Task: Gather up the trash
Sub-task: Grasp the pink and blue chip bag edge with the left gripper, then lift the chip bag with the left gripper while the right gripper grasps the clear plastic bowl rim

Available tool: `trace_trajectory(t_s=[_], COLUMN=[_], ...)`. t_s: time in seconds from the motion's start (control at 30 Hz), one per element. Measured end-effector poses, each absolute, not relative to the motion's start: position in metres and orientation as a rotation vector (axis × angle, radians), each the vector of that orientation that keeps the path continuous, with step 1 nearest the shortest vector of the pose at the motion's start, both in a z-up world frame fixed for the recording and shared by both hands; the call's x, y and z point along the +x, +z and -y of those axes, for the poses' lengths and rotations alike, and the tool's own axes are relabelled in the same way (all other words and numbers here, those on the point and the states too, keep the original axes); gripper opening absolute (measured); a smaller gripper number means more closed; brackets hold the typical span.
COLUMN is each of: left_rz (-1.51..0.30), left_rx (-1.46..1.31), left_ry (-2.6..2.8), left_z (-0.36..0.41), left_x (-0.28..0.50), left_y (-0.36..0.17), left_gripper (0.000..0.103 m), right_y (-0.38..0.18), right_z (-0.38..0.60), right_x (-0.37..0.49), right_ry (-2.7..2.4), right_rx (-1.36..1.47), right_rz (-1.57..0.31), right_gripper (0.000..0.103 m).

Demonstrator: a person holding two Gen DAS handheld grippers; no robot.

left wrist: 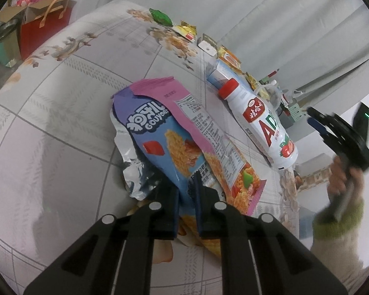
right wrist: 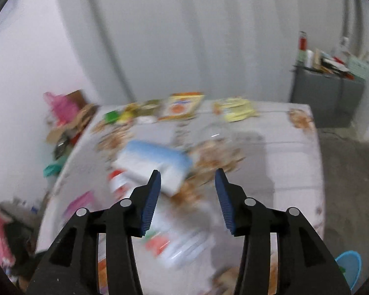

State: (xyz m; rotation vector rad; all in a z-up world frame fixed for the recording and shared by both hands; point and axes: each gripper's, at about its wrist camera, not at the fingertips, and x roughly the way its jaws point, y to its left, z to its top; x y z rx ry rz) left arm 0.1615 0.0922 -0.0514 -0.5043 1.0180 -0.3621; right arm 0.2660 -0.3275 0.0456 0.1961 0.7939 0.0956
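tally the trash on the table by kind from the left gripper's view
snack bag, pinched in the left gripper: 1
drink bottle with red cap: 1
blue-and-white pack behind the bottle: 1
small wrappers along the far edge: about 5, green, yellow, silver, orange, plus one partly hidden
total: about 8

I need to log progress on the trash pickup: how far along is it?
Early stage; nothing looks binned yet. In hand: the left tool is shut on the pink-and-blue snack bag. The right tool is open and empty above the table. Left: the white drink bottle, the green wrapper, the yellow wrappers along the far edge.
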Motion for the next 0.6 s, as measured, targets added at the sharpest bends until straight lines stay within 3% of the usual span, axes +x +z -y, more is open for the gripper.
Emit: trace_trajectory(t_s=[0.33, 0.47, 0.57, 0.6], left_rz=[-1.012, -1.003, -0.993, -0.990], left_rx=[-0.520, -0.532, -0.548, -0.555], left_ry=[-0.388, -0.395, -0.401, -0.405], left_z=[-0.096, -0.097, -0.100, -0.101], left_x=[0.163, 0.162, 0.161, 0.161], left_y=[-0.050, -0.050, -0.048, -0.048], left_gripper=[0.010, 0.010, 0.009, 0.009], right_y=[0.004, -0.004, -0.008, -0.009], right_z=[0.316, 0.315, 0.318, 0.319], right_x=[0.346, 0.362, 0.370, 0.370], right_ry=[-0.043, -0.052, -0.055, -0.058], right_rx=[-0.024, -0.025, -0.004, 0.005], right_rz=[-0.865, -0.896, -0.920, -0.920], right_gripper=[0.043, 0.030, 0.009, 0.006])
